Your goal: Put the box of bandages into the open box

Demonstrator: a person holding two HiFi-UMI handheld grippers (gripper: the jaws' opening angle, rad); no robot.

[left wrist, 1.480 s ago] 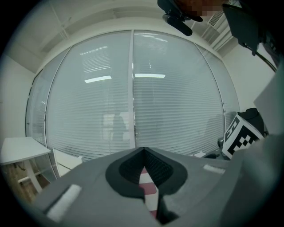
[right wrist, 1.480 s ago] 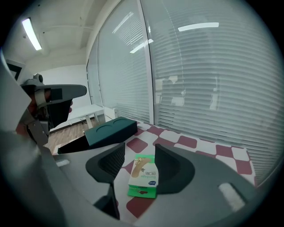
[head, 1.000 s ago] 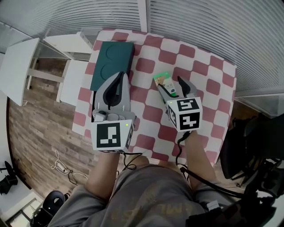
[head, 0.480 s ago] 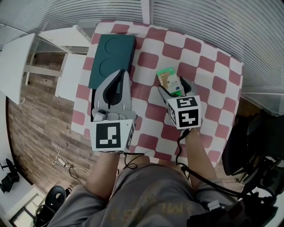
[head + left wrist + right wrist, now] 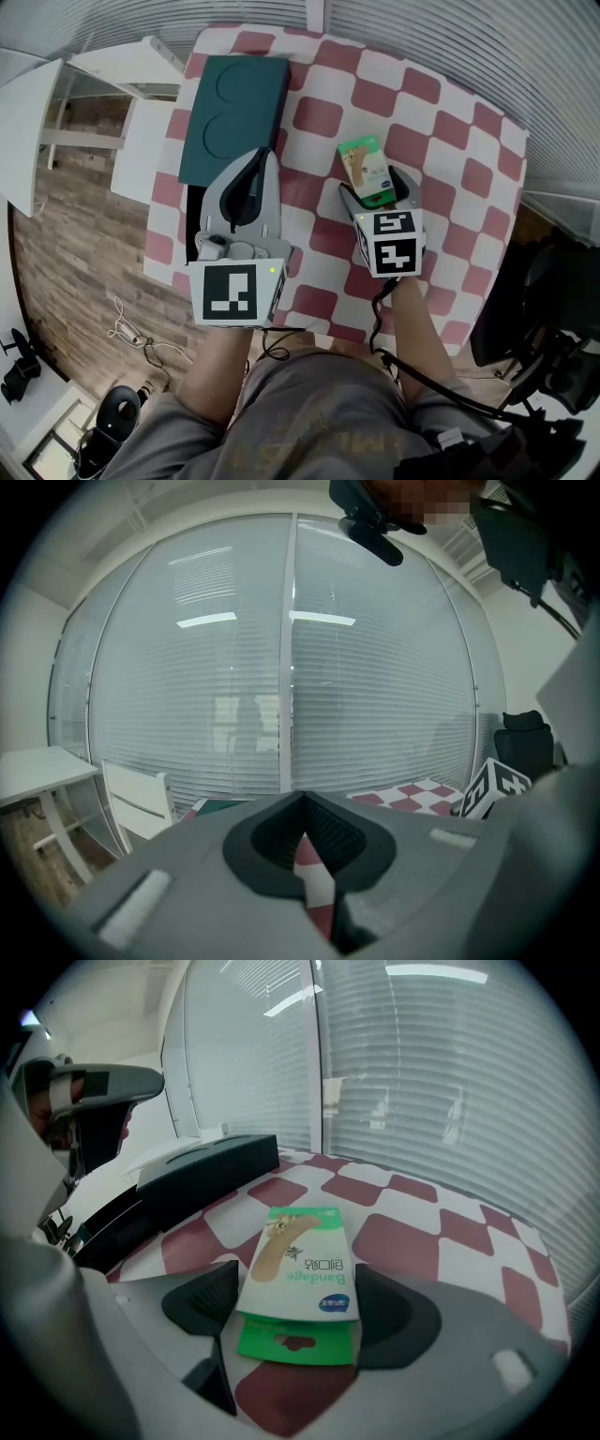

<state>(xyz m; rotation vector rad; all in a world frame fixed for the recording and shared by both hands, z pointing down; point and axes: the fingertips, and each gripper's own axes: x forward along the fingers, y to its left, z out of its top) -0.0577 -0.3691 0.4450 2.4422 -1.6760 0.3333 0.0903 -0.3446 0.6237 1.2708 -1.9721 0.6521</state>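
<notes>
- Over the middle of the desk [image 5: 441, 141], which wears a red-and-white checked cloth [image 5: 319, 117], the right gripper [image 5: 377, 190] is clenched on the white and green cardboard box of bandages [image 5: 366, 172].
- In the right gripper view the black pads [image 5: 202, 1302] press both long sides of the box of bandages [image 5: 302, 1265], and its green hang tab points back toward the camera.
- The box of bandages lies flat between the jaws, printed face up; whether it touches the cloth cannot be told.
- At the desk's left edge the black open box [image 5: 191, 208] sits largely under the left gripper [image 5: 258, 157], well apart from the held box.
- The left gripper view shows the left gripper [image 5: 302, 803] with its jaws closed tip to tip and nothing between them, only a sliver of checked cloth behind.
- At the far left corner lies a dark teal flat rectangular lid [image 5: 234, 117] with two round imprints, just beyond the open box.
</notes>
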